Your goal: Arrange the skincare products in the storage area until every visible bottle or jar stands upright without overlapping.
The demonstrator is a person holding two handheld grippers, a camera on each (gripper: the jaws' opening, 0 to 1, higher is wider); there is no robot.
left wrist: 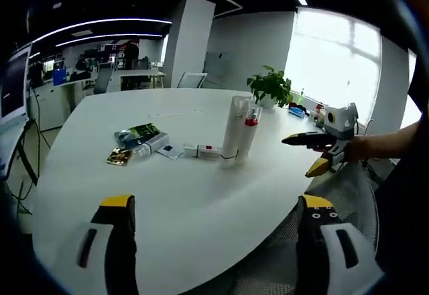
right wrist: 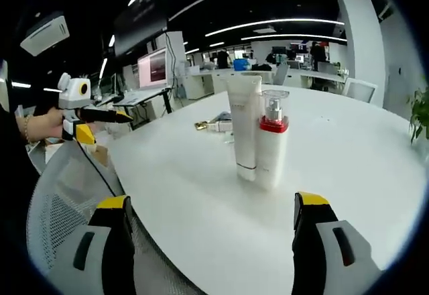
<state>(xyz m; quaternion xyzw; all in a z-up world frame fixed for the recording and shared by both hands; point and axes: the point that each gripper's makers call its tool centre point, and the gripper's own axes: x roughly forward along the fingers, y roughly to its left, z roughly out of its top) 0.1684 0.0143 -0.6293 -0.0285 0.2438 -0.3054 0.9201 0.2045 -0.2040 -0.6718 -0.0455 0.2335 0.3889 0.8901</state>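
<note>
Two products stand upright and touching near the table's near edge: a tall white tube [left wrist: 233, 131] [right wrist: 244, 124] and a white pump bottle with a red collar [left wrist: 250, 132] [right wrist: 271, 144]. A small white tube with a red band [left wrist: 203, 151] lies flat to their left. Further left lie a clear bottle [left wrist: 149, 148], a green pack [left wrist: 139, 134] and a gold jar [left wrist: 119, 156]; from the other side these show as a small cluster [right wrist: 218, 125]. My left gripper [left wrist: 216, 202] [right wrist: 110, 129] is open and holds nothing. My right gripper [right wrist: 212, 201] [left wrist: 298, 156] is open too, off the table edge.
The round white table [left wrist: 174, 201] has bare surface in front of the products. A mesh chair [right wrist: 60, 201] [left wrist: 338, 188] sits at its near edge. A potted plant [left wrist: 270, 86] and small items stand at the far side by the window. Desks and monitors fill the room behind.
</note>
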